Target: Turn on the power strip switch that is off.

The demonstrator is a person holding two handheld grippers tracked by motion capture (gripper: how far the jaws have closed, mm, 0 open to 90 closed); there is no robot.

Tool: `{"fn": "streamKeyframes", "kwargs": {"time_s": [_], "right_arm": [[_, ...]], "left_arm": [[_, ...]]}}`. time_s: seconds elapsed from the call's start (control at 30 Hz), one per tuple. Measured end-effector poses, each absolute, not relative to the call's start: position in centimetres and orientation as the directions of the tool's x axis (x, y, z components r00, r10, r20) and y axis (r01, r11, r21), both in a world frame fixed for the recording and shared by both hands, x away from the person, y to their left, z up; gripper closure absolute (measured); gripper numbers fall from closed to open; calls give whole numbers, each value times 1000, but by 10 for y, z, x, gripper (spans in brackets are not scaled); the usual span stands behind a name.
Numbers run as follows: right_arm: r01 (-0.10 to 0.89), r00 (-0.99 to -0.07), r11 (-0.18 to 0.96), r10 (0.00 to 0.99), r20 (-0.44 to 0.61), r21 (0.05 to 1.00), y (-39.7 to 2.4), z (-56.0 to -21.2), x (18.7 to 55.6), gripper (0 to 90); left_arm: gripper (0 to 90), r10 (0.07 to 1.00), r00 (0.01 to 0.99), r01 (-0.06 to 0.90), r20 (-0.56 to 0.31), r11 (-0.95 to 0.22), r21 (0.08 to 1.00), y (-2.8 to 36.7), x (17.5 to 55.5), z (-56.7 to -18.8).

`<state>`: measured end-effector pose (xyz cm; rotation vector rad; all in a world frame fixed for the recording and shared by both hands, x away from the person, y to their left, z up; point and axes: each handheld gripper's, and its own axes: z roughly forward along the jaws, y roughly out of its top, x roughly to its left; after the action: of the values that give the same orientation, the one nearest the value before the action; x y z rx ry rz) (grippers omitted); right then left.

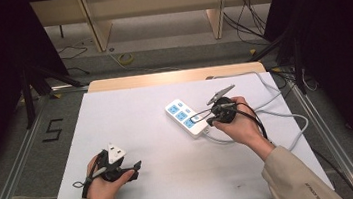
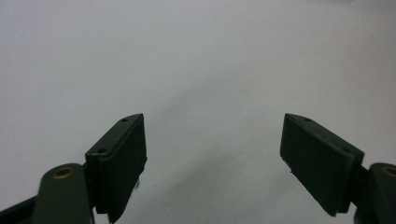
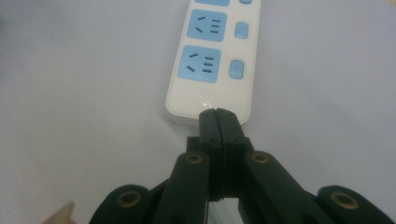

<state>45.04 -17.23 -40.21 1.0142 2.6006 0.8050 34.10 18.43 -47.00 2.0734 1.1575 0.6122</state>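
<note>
A white power strip (image 1: 184,116) with blue sockets lies right of the table's middle, and its white cable (image 1: 291,115) loops off to the right. In the right gripper view the strip (image 3: 215,60) runs away from me, each socket with a blue button beside it. My right gripper (image 3: 218,115) is shut, its tips against the strip's near end with nothing seen between them. The high view has this gripper (image 1: 201,119) pointing left at the strip. My left gripper (image 1: 127,160) hovers open over bare table at the front left, its jaws (image 2: 212,158) wide apart.
The white tabletop (image 1: 148,133) has open room in its middle and left. Behind it runs a wooden edge (image 1: 172,77). On the floor there is a marked 5 (image 1: 53,129) at the left, with cables and dark stands around the table.
</note>
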Motion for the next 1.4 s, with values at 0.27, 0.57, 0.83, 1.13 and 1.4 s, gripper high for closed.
{"fn": "streamKeyframes", "kwargs": {"time_s": [0.27, 0.57, 0.83, 1.13, 1.4], "right_arm": [[559, -727, 608, 686, -19, 564, -168, -405, 460, 900], [561, -726, 606, 688, -18, 564, -164, -406, 467, 900], [561, -727, 610, 687, -21, 560, -158, -404, 472, 900], [562, -724, 611, 689, -25, 558, -153, -403, 480, 900], [562, -725, 615, 688, -28, 554, -148, -403, 485, 900]], "left_arm": [[226, 867, 492, 551, 71, -374, 746, 185, 341, -471], [226, 869, 490, 551, 72, -372, 747, 186, 339, -471], [227, 868, 490, 552, 74, -375, 745, 187, 339, -470], [227, 868, 491, 552, 76, -377, 744, 187, 339, -470], [228, 868, 492, 553, 73, -376, 744, 186, 339, -471]]}}
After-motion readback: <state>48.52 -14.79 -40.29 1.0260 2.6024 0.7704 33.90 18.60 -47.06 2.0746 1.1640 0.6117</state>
